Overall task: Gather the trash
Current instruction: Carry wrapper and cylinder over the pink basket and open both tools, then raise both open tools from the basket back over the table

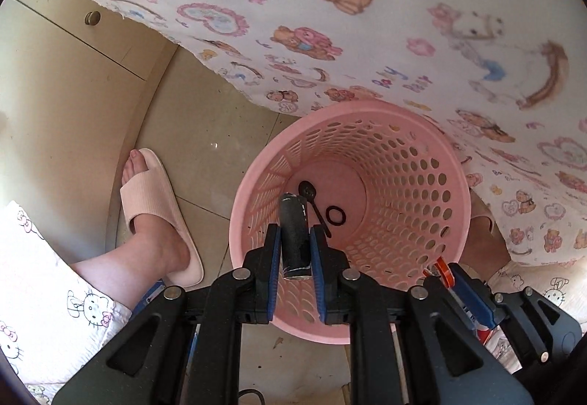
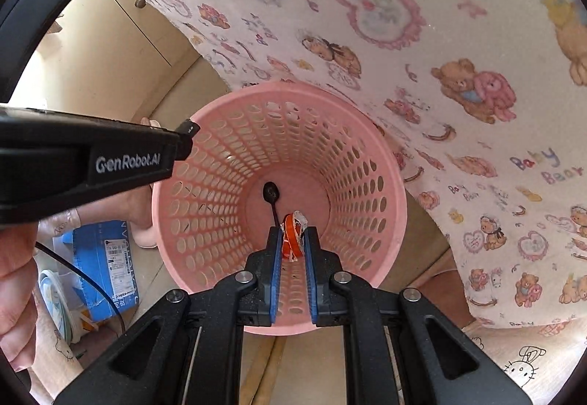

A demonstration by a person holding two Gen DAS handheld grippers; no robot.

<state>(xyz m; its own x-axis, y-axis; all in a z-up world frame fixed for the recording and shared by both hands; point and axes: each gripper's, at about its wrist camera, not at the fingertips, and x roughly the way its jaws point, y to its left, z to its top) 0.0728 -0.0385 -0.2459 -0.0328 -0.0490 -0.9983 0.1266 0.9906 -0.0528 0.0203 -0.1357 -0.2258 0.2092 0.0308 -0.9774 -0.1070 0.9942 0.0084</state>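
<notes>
A pink perforated basket (image 1: 422,148) stands on the floor; it also shows in the right wrist view (image 2: 205,163). My left gripper (image 1: 295,240) is shut on a dark grey cylinder (image 1: 293,232) and holds it over the basket's near rim. My right gripper (image 2: 293,240) is shut on an orange and white wrapper (image 2: 292,234) above the basket's mouth; it also shows at the lower right of the left wrist view (image 1: 455,276). A black spoon (image 1: 312,197) and a black ring (image 1: 336,214) lie on the basket's bottom. The spoon (image 2: 271,192) shows in the right wrist view too.
A cloth with a bear print (image 1: 330,19) hangs behind and right of the basket. A foot in a pink slipper (image 1: 157,207) stands left of it on the tiled floor. A blue box (image 2: 106,265) lies at lower left. A beige cabinet (image 1: 55,75) stands at left.
</notes>
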